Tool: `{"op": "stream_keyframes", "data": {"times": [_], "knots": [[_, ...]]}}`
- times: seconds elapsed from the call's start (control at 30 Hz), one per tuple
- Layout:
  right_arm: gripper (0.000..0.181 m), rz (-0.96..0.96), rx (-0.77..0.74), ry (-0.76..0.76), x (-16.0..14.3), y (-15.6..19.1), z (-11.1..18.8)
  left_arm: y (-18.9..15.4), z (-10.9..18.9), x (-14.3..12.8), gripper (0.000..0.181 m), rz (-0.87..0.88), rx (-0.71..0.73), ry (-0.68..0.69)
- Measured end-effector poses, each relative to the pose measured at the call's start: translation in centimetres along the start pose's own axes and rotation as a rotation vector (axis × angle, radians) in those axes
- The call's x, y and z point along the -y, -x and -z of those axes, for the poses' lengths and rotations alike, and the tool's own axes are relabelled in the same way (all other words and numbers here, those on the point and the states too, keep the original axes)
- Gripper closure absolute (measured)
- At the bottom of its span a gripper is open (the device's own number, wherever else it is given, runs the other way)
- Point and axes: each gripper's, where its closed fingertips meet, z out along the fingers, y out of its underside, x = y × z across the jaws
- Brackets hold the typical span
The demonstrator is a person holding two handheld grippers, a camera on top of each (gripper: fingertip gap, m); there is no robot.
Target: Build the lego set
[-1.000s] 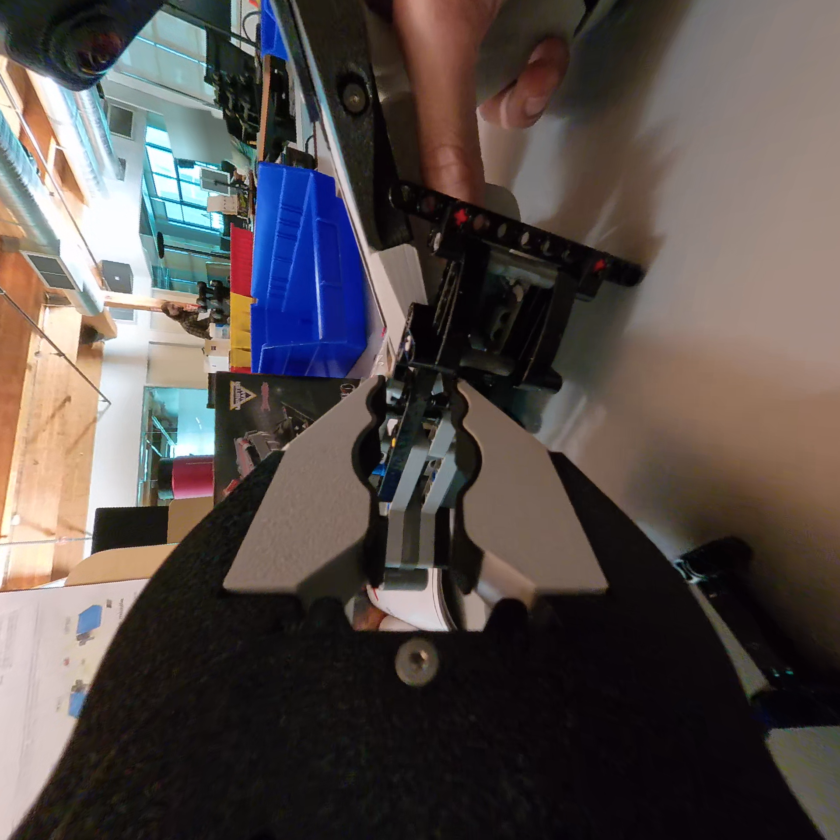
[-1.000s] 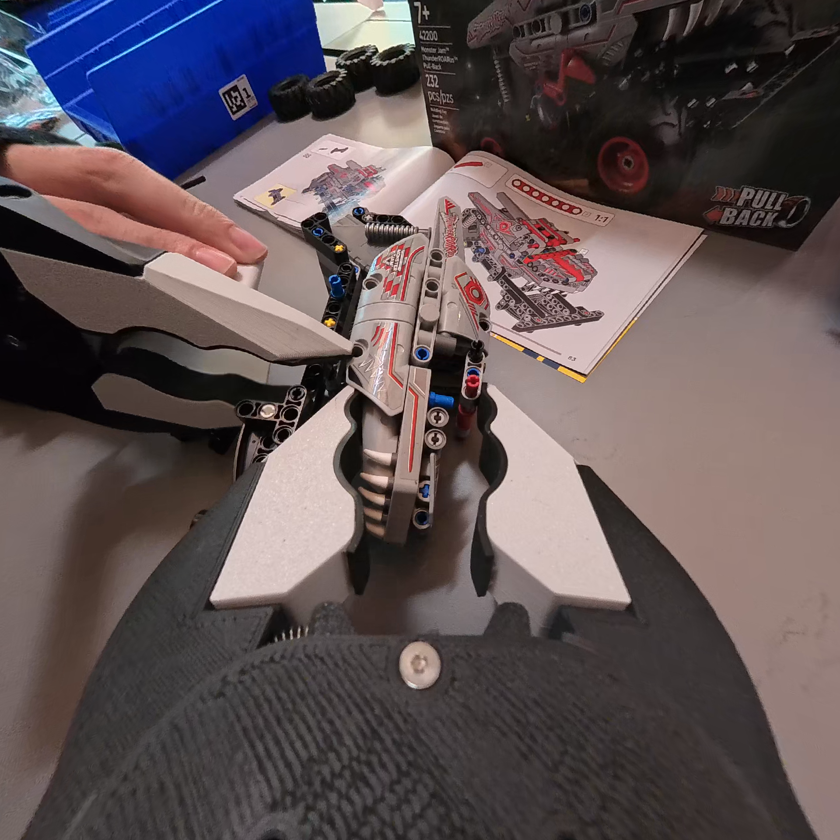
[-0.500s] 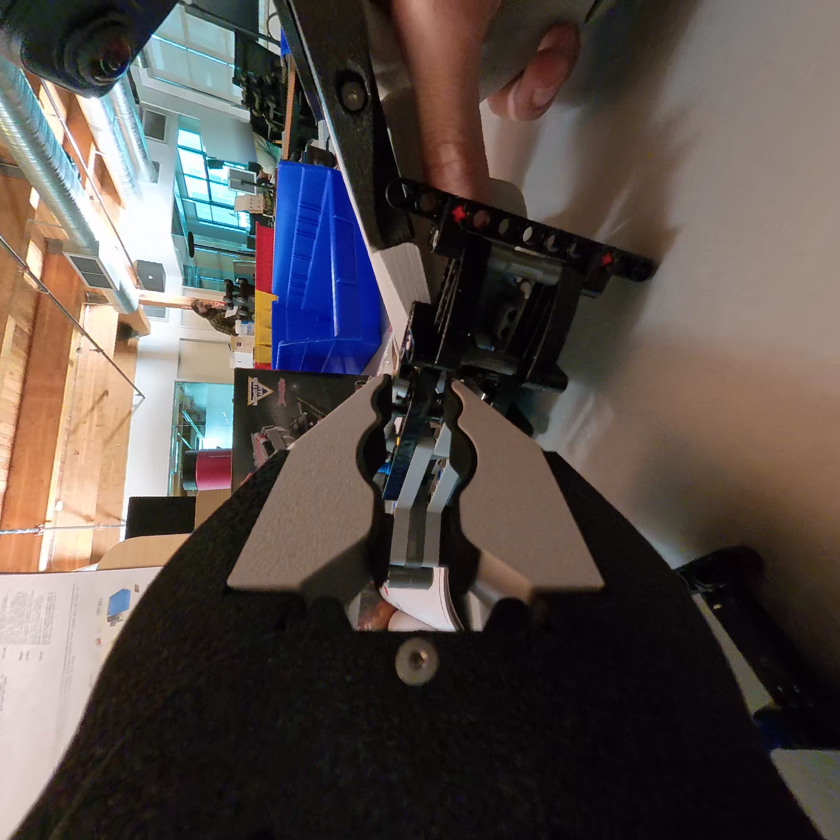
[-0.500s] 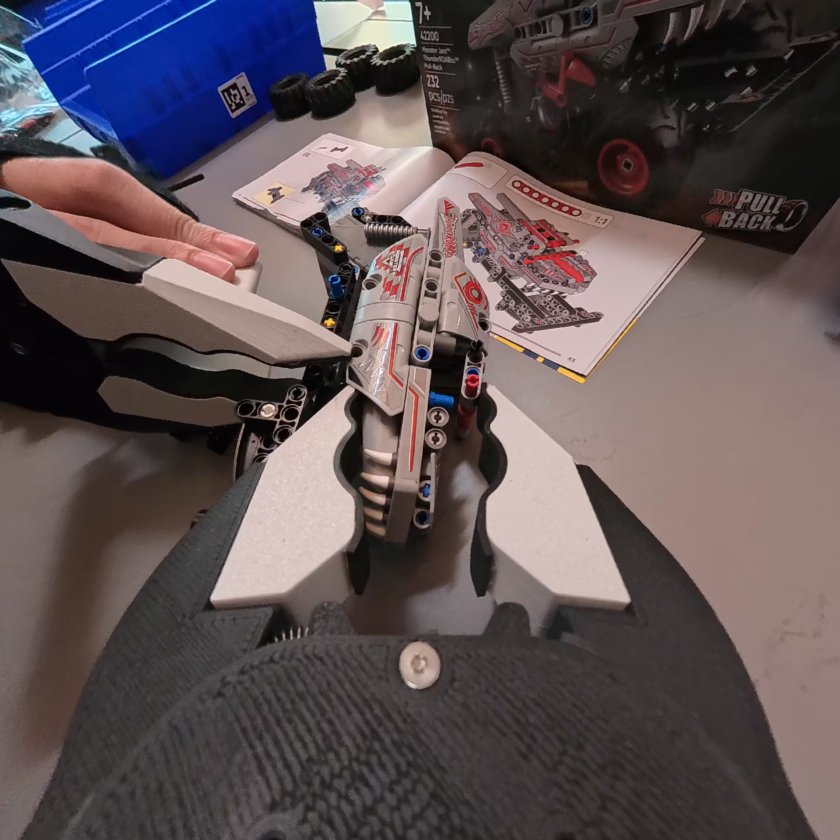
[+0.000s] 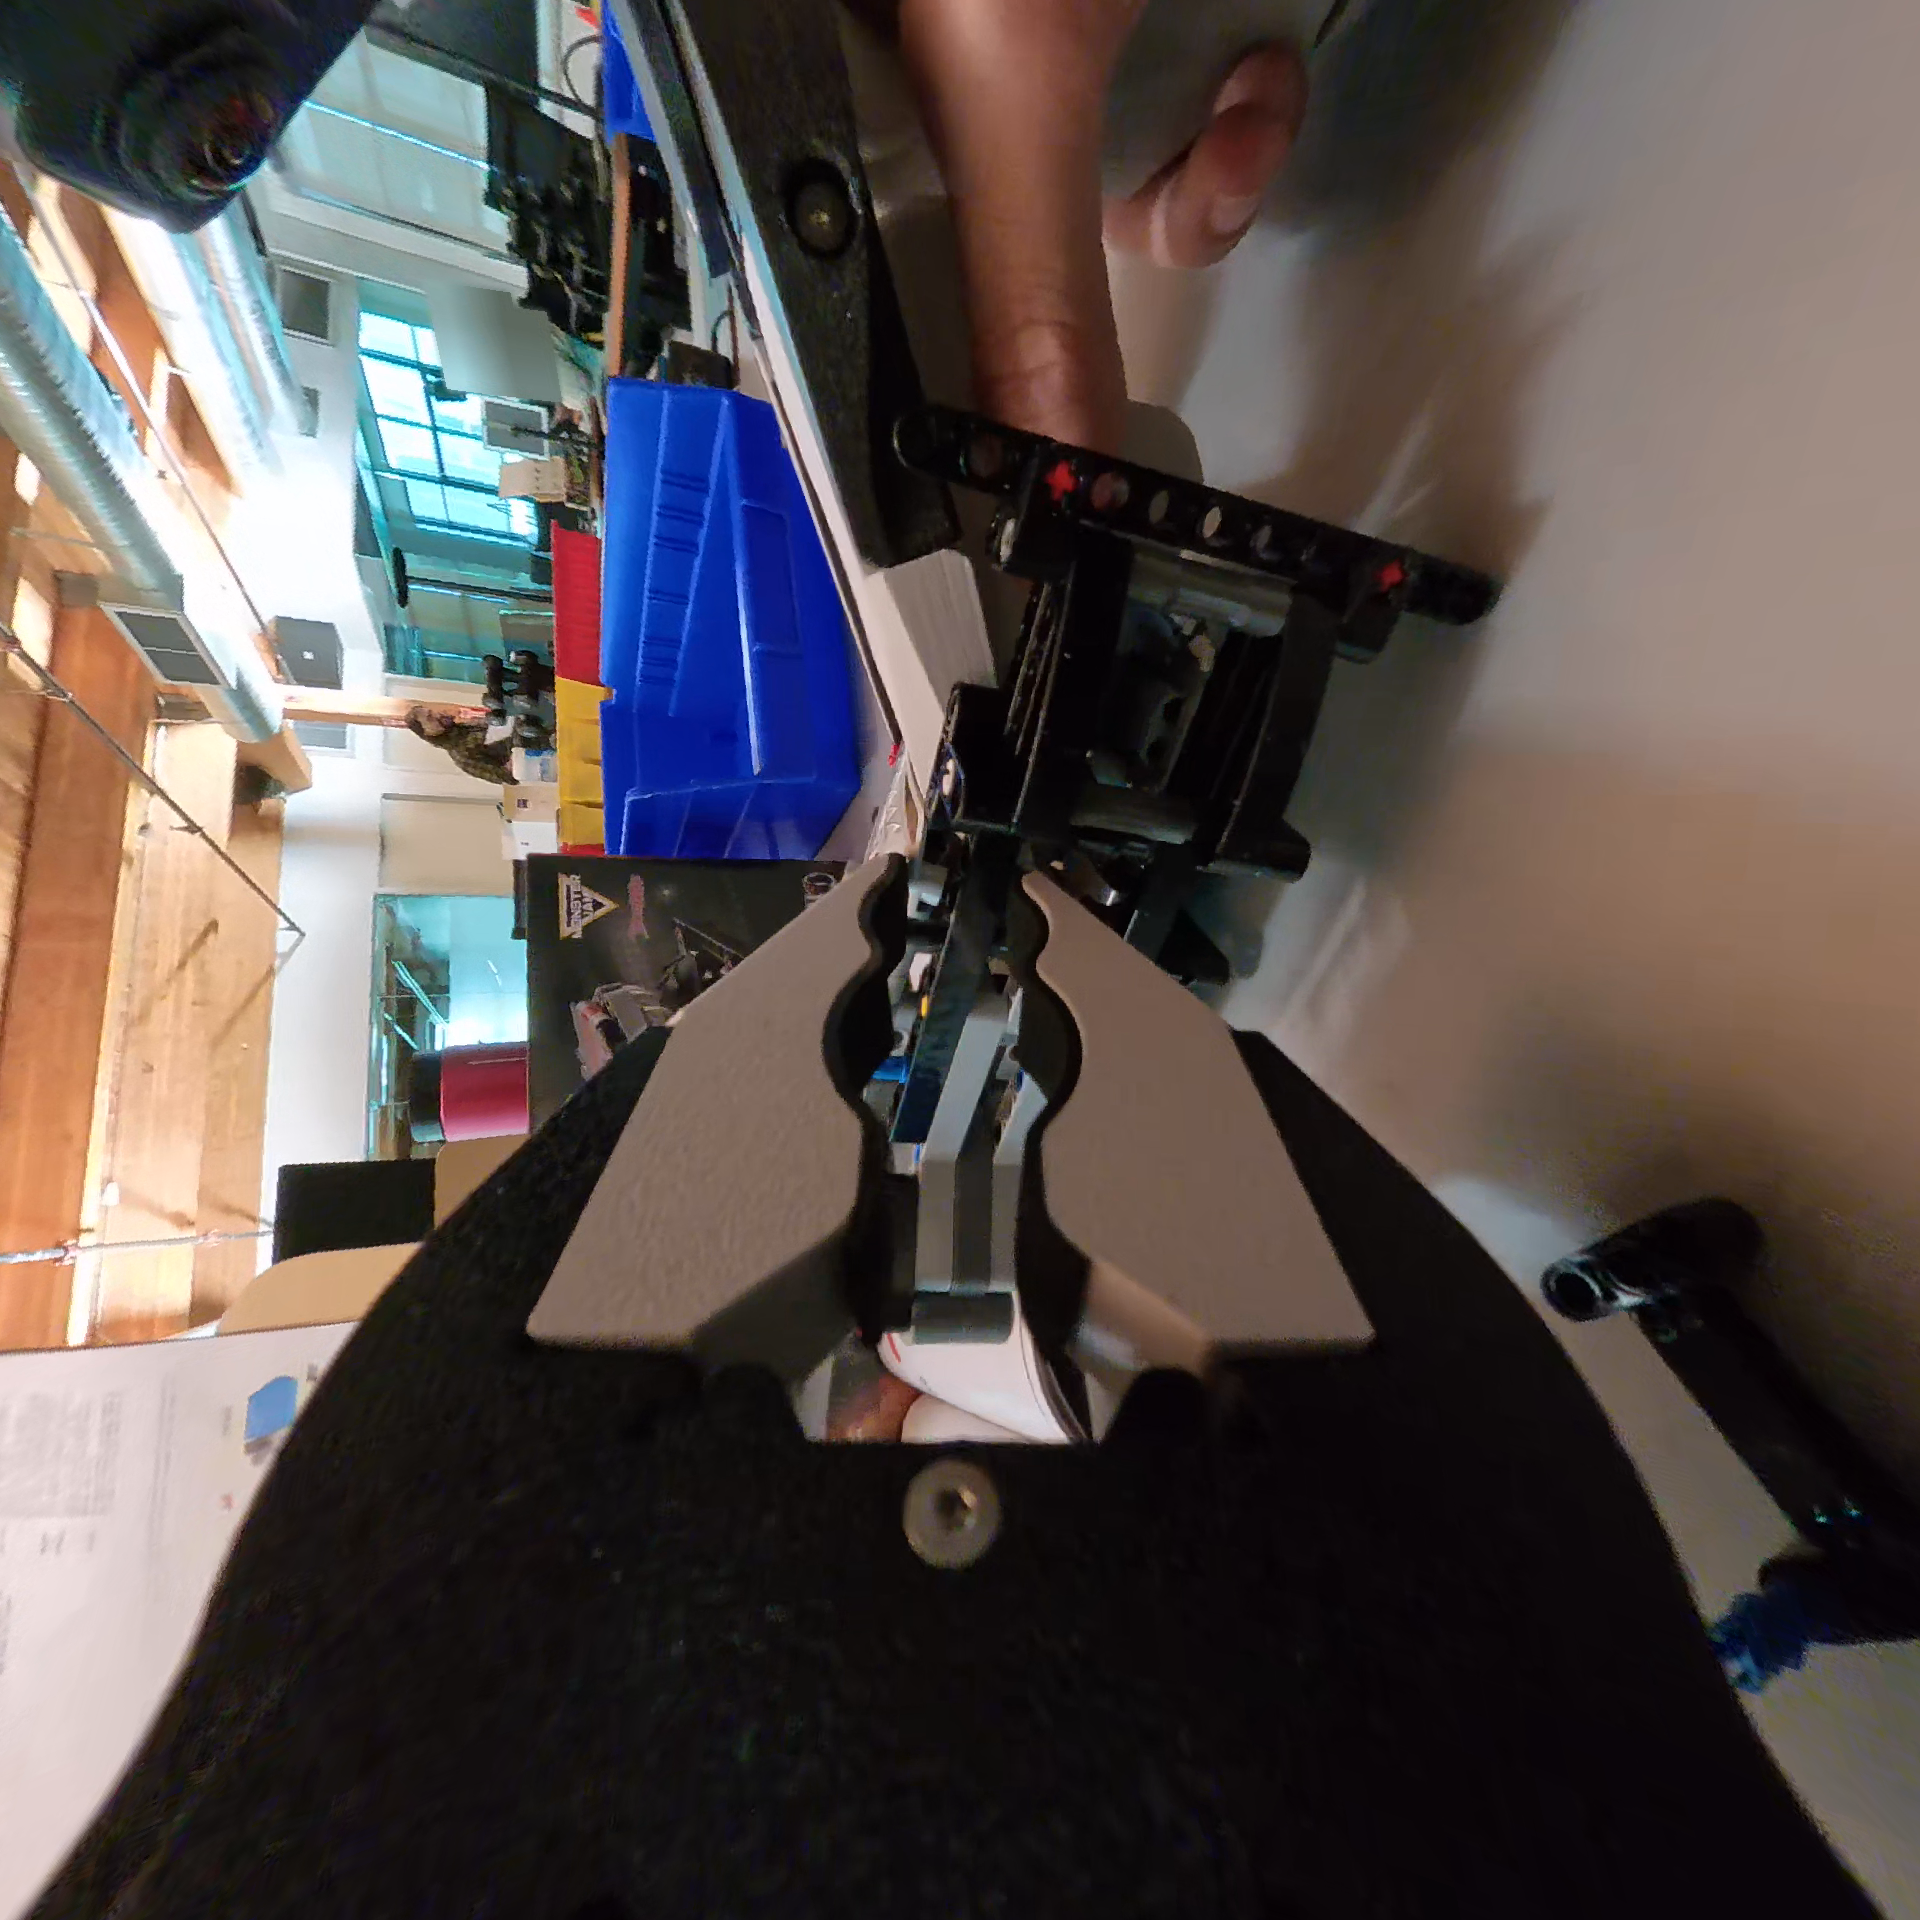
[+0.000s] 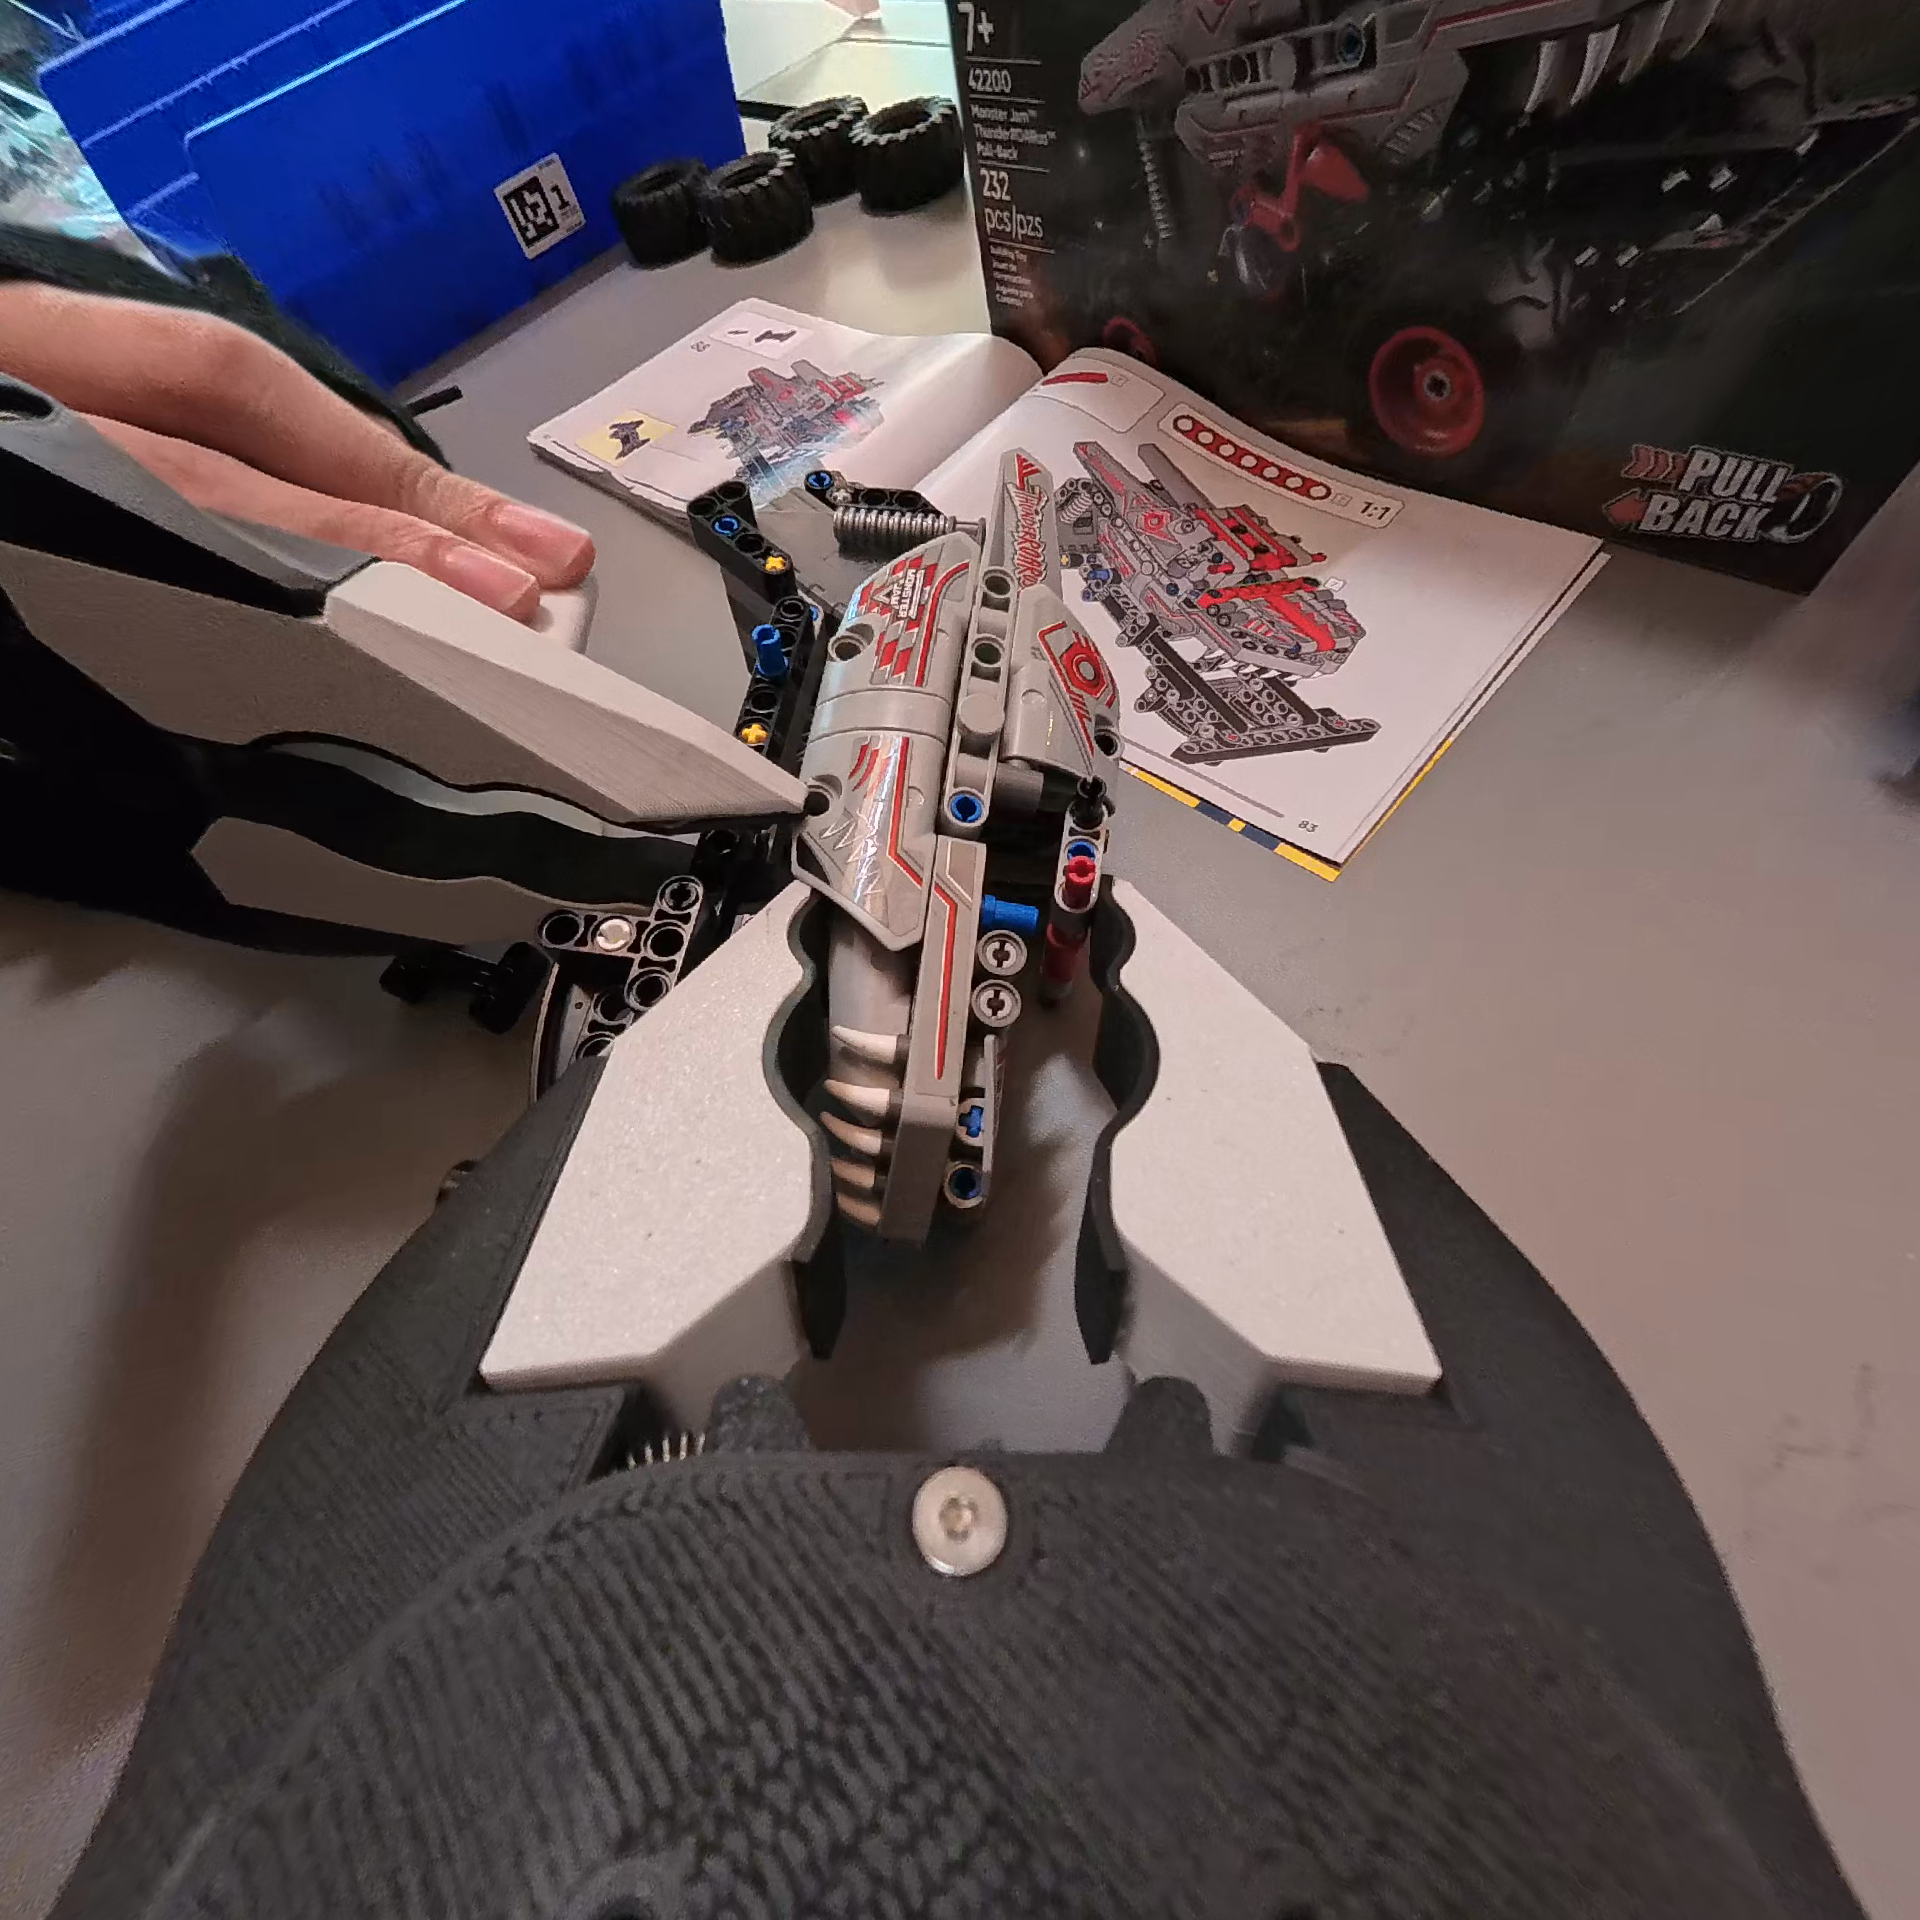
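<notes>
The lego truck model (image 6: 935, 790) has a grey shell with red markings over a black beam frame, and is held tilted just above the table. My right gripper (image 6: 961, 914) is shut on its lower end with the white teeth. My left gripper (image 6: 748, 831) comes in from the left, with a hand resting on it, and grips the model's side. In the left wrist view, which is rolled sideways, my left gripper (image 5: 961, 894) is shut on a black and grey beam of the model (image 5: 1153, 686). The right gripper (image 5: 831, 312) and a hand (image 5: 1039, 260) show above.
An open instruction booklet (image 6: 1351, 623) lies behind the model, and the set's dark box (image 6: 1507, 208) stands beyond it. Several black tyres (image 6: 790, 177) lie by a blue bin (image 6: 364, 135) at the back left. The grey table (image 6: 1610, 987) is bare to the right.
Both grippers keep their hold on the model. The left gripper has rocked slightly, and the fingers of the hand on it have shifted a little.
</notes>
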Motion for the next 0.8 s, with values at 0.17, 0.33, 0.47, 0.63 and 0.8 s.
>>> {"op": "stream_keyframes", "data": {"times": [0.17, 0.33, 0.47, 0.63, 0.8], "knots": [[0.132, 0.016, -0.008, 0.0, 0.0, 0.07, -0.02, 0.07, 0.16, 0.06, 0.166, 0.011, 0.048, -0.01], [0.132, 0.033, -0.017, 0.002, -0.01, 0.14, -0.04, 0.2, 0.24, 0.18, 0.168, 0.008, 0.083, -0.009], [0.132, 0.034, -0.017, 0.002, -0.02, 0.16, -0.04, 0.2, 0.21, 0.2, 0.169, 0.001, 0.088, -0.004], [0.132, 0.039, -0.019, 0.002, -0.03, 0.18, -0.05, 0.21, 0.22, 0.19, 0.169, -0.006, 0.093, -0.002], [0.132, 0.062, -0.021, 0.006, -0.06, 0.42, -0.14, 0.1, 0.46, 0.13, 0.167, -0.013, 0.075, 0.0]]}}
